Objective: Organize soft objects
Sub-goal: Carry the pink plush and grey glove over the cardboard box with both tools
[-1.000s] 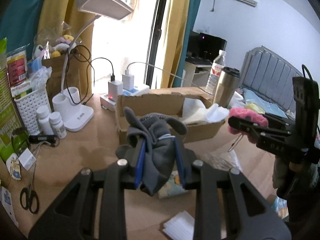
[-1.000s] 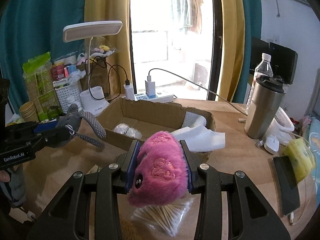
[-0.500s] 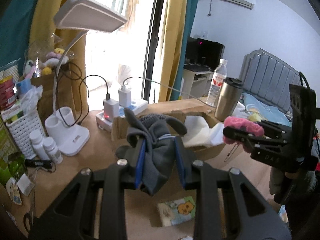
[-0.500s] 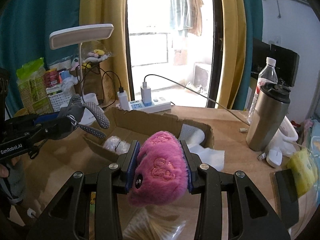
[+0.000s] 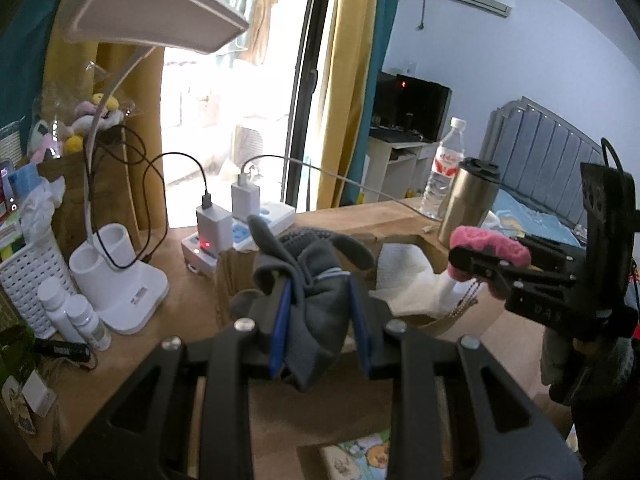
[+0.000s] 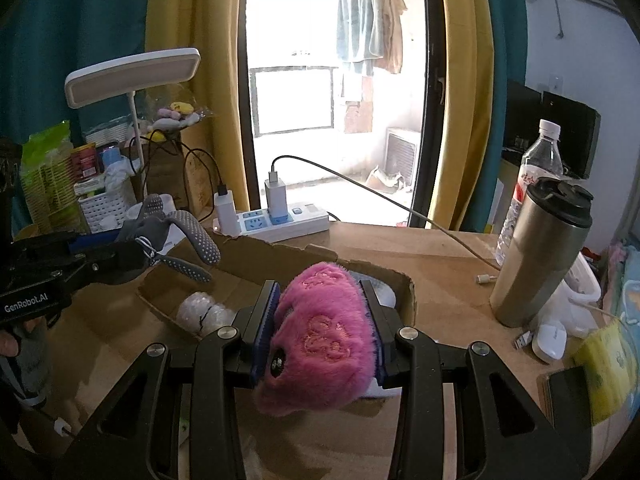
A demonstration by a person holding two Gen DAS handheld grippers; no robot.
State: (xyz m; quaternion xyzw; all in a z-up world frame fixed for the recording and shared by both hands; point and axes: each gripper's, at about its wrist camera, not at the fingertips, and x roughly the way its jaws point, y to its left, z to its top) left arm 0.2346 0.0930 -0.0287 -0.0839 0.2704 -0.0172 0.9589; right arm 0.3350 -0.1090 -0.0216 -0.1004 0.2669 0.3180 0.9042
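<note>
My left gripper (image 5: 320,320) is shut on a grey glove (image 5: 312,280) with dotted fingers, held in the air over the near left corner of an open cardboard box (image 6: 280,256). The glove also shows in the right wrist view (image 6: 172,232). My right gripper (image 6: 320,328) is shut on a pink plush toy (image 6: 324,332), held above the box's right end. The toy shows in the left wrist view (image 5: 490,244) with a bead chain hanging from it. White cloth (image 5: 404,276) and a bubble-wrap bundle (image 6: 204,314) lie in the box.
A white desk lamp (image 5: 120,272), a power strip with chargers (image 6: 280,220), a white basket (image 5: 28,276) and pill bottles (image 5: 76,316) stand to the left. A steel tumbler (image 6: 540,256), a water bottle (image 6: 536,168) and a white mouse (image 6: 554,340) are at the right.
Both grippers have risen and moved forward towards the box, each still holding its object. The table items below have dropped out of view.
</note>
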